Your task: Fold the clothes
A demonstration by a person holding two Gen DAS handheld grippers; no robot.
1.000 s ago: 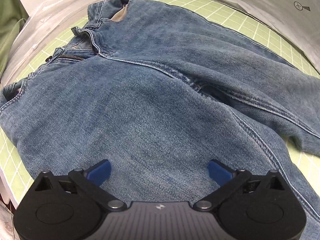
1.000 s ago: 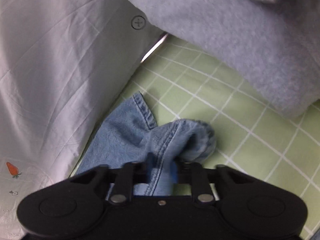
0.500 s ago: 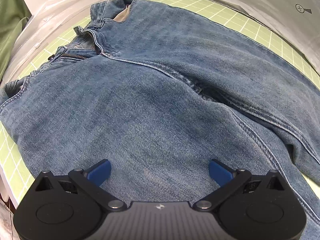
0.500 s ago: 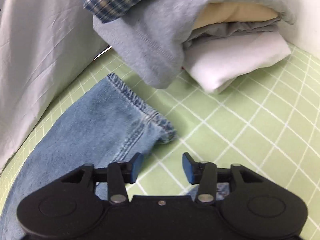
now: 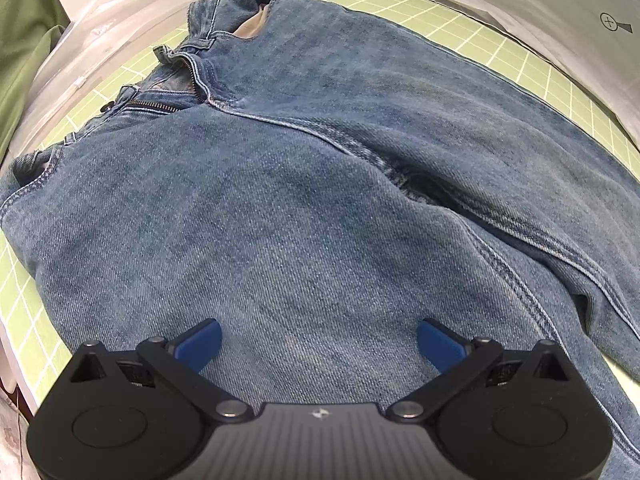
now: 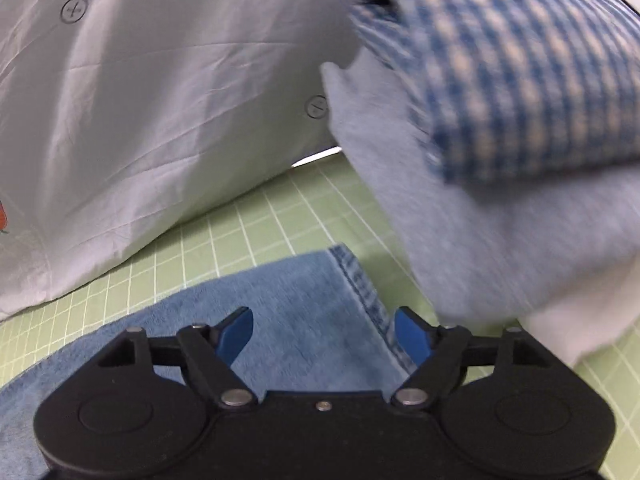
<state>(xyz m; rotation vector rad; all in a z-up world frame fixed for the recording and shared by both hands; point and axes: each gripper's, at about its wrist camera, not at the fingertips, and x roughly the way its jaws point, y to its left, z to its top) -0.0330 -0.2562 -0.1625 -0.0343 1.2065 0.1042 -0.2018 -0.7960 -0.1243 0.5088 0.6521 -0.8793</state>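
Observation:
A pair of blue jeans [image 5: 304, 184] lies spread on the green grid mat [image 5: 532, 60], waistband and open zipper at the upper left, legs running to the right. My left gripper [image 5: 318, 340] is open and empty, just above the near thigh. In the right wrist view the leg's hem end [image 6: 304, 300] lies flat on the mat [image 6: 256, 224]. My right gripper [image 6: 324, 334] is open and empty, just above that hem.
A stack of folded clothes [image 6: 500, 184], a blue checked shirt on top of grey and white pieces, stands right beside the hem. White sheeting [image 6: 160, 120] borders the mat at the far side; it also shows in the left wrist view [image 5: 540, 8]. Green fabric [image 5: 20, 64] lies at the far left.
My right gripper has let go of the jeans hem, opened wide and swung left; the hem now lies flat. My left gripper stayed open and moved slightly closer over the jeans.

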